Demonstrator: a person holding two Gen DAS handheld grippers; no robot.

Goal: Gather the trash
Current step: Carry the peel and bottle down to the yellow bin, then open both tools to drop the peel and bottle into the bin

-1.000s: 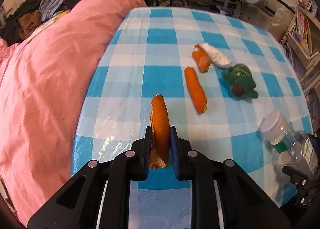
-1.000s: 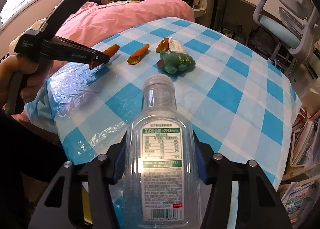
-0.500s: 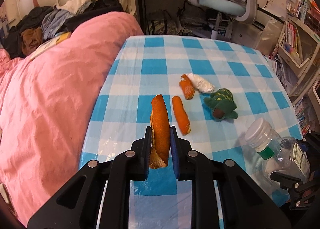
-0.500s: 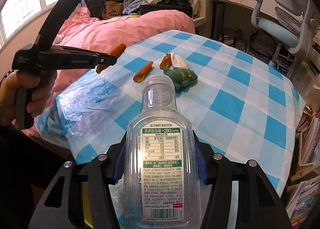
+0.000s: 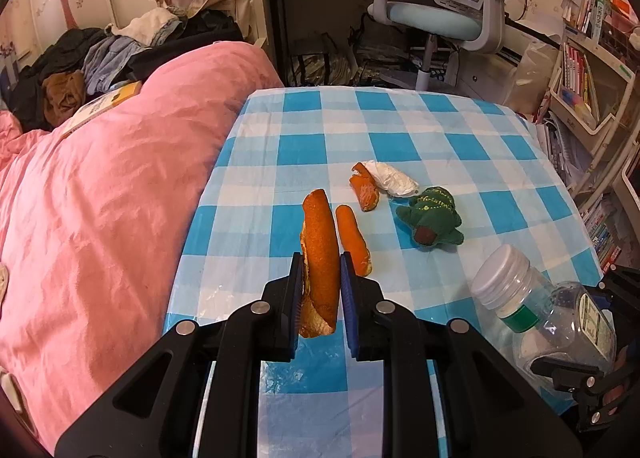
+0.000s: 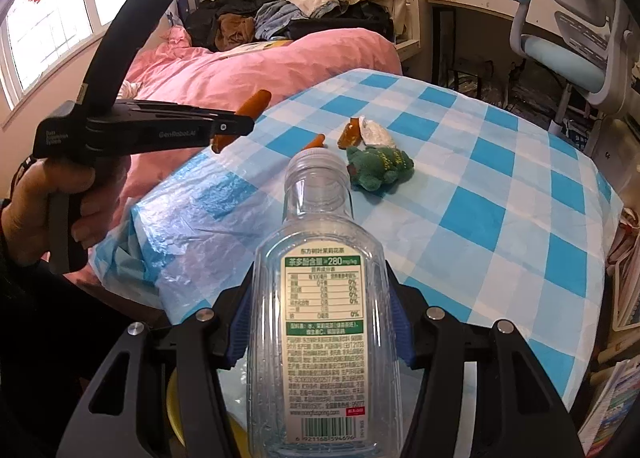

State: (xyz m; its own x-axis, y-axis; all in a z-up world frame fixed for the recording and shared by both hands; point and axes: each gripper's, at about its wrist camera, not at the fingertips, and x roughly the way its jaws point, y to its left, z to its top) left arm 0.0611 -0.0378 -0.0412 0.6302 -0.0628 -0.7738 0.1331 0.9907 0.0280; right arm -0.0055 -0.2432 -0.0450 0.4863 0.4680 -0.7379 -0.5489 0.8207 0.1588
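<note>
Orange peel (image 5: 320, 254), one long curled strip, hangs clear of the table, pinched between the blue pads of the left gripper (image 5: 321, 278); its lower end drops behind the jaws and I cannot see how far it goes. From the right side only the two tips of that peel (image 6: 256, 99) show past the black gripper body, which a hand (image 6: 60, 197) grips by the handle.

A clear plastic bottle (image 6: 324, 310) with a green label is clamped across its body by the right gripper (image 6: 320, 322), its neck pointing away; its base runs off the lower edge of the view. Whether the cap is on I can judge only from the left view, where a white cap (image 5: 500, 274) sits on it.

On the blue-and-white checked tablecloth (image 5: 460, 145) lie a second peel strip (image 5: 354, 238), a smaller peel piece (image 5: 366, 189) touching a crumpled white wad (image 5: 392, 179), and just right of them a green plush toy (image 5: 432, 213). A pink duvet (image 5: 100, 197) fills the left.
</note>
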